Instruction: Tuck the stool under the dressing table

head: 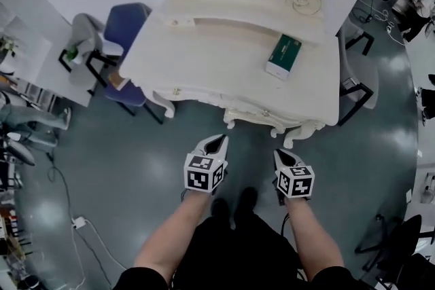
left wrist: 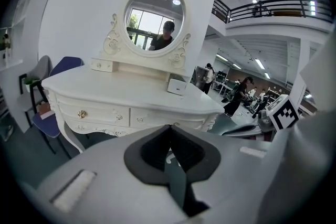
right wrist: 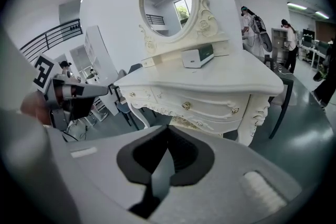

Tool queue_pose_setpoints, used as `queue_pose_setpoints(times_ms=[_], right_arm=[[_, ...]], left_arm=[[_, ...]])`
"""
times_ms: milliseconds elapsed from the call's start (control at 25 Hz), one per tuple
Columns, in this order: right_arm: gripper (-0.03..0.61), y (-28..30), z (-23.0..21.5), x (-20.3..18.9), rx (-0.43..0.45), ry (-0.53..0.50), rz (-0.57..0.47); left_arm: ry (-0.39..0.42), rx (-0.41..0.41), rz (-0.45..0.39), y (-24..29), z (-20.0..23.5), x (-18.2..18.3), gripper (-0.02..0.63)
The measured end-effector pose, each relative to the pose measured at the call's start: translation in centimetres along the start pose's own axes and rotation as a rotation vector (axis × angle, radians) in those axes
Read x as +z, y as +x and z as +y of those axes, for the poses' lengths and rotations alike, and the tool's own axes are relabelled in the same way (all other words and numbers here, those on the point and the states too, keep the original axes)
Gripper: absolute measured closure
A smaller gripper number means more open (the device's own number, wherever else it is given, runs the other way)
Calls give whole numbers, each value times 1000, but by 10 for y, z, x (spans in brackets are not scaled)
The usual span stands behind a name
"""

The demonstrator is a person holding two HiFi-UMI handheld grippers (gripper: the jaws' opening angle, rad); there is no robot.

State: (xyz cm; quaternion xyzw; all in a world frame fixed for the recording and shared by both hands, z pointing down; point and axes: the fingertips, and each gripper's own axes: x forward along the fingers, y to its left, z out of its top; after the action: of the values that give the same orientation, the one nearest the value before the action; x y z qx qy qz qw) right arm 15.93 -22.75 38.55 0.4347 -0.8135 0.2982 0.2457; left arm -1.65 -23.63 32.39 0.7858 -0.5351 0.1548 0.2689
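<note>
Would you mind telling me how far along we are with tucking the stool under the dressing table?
Done, it seems: the stool sits beneath the dressing table, with only its carved front edge showing. In hand: nothing. The left gripper and right gripper are both shut and empty, held just in front of the stool without touching it. Left: apparently nothing, unless the stool should go deeper.
</note>
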Motion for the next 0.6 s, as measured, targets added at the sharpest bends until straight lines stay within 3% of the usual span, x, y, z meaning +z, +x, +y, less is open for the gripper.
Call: queue_pose_setpoints(times_ms=[600], right_arm=[[574, -63, -1, 63, 66, -3, -136]], left_arm=[[136, 13, -96, -56, -23, 79, 597]])
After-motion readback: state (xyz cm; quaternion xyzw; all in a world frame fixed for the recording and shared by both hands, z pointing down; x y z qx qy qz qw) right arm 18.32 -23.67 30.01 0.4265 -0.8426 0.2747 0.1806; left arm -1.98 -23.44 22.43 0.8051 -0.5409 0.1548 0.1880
